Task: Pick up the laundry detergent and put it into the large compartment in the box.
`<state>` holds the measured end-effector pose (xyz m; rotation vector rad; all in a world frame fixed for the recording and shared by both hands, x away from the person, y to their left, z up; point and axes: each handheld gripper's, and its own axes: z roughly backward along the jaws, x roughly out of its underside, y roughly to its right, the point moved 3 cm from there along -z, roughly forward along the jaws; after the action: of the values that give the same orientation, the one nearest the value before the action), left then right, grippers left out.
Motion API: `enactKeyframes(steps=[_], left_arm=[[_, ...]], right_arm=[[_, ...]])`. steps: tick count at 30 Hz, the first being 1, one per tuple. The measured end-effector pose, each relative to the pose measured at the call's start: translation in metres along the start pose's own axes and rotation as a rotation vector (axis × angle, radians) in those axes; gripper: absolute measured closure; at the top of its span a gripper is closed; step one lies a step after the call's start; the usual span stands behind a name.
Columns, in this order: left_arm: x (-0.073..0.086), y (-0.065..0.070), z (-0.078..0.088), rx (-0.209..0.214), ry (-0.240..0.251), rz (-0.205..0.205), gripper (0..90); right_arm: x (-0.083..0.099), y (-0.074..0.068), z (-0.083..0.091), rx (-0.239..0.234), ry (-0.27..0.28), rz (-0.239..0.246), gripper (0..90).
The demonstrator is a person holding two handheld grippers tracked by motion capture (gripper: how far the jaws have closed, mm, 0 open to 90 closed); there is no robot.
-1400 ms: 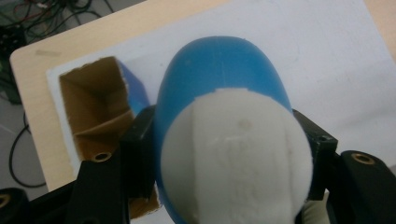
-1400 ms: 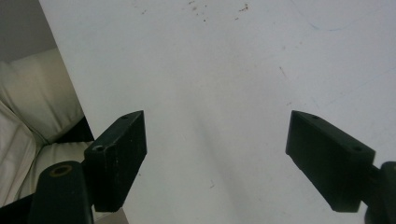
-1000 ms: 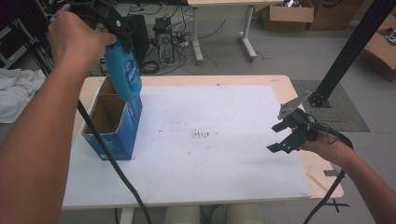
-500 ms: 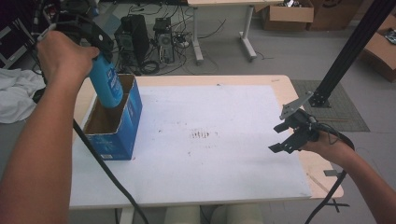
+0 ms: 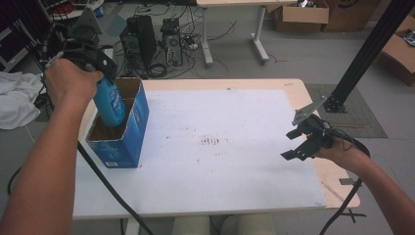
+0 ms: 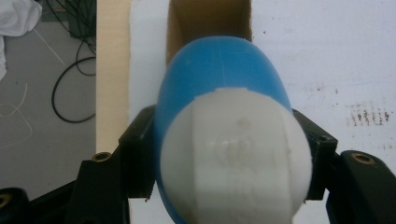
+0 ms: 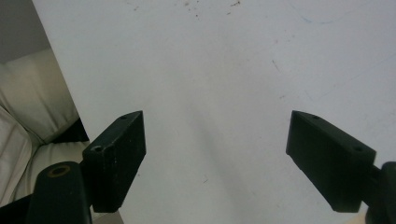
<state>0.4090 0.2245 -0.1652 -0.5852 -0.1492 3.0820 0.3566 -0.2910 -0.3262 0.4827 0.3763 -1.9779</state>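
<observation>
A blue bottle (image 5: 109,103) with a white cap (image 6: 236,156) hangs part way inside an open blue cardboard box (image 5: 128,134) at the table's left. My left gripper (image 5: 95,63) is shut on the bottle near its cap, its black jaws pressing both sides. The left gripper view looks down the bottle (image 6: 219,70) into the brown inside of the box (image 6: 208,18). My right gripper (image 5: 301,144) hovers open over the white table surface near the right edge, with nothing between its fingers (image 7: 116,154).
The white-topped table (image 5: 220,166) has a wooden rim and a small brown smudge (image 5: 213,142) at its middle. A black post (image 5: 362,54) rises at the right rear. Computer cases, cables and cardboard boxes lie on the floor behind.
The left hand has lowered the blue bottle from above the box down into it. The right gripper has stayed where it was.
</observation>
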Motion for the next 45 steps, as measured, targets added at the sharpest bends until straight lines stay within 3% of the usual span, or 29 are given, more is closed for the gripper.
enactKeyframes(steps=[16, 22, 38, 45], left_arm=[[0.023, -0.002, -0.072, 0.014, -0.056, -0.035, 38.2], [0.031, -0.007, -0.094, 0.025, -0.071, -0.021, 38.2], [0.042, -0.008, -0.132, 0.024, -0.112, -0.029, 38.1], [0.043, -0.005, -0.138, 0.028, -0.128, -0.051, 38.1]], right_arm=[[0.003, 0.001, -0.005, -0.008, -0.009, -0.018, 19.9], [0.005, 0.002, -0.006, -0.009, -0.011, -0.025, 20.0], [0.006, 0.003, -0.012, -0.017, -0.022, -0.039, 20.3], [0.005, 0.004, -0.013, -0.020, -0.025, -0.041, 20.4]])
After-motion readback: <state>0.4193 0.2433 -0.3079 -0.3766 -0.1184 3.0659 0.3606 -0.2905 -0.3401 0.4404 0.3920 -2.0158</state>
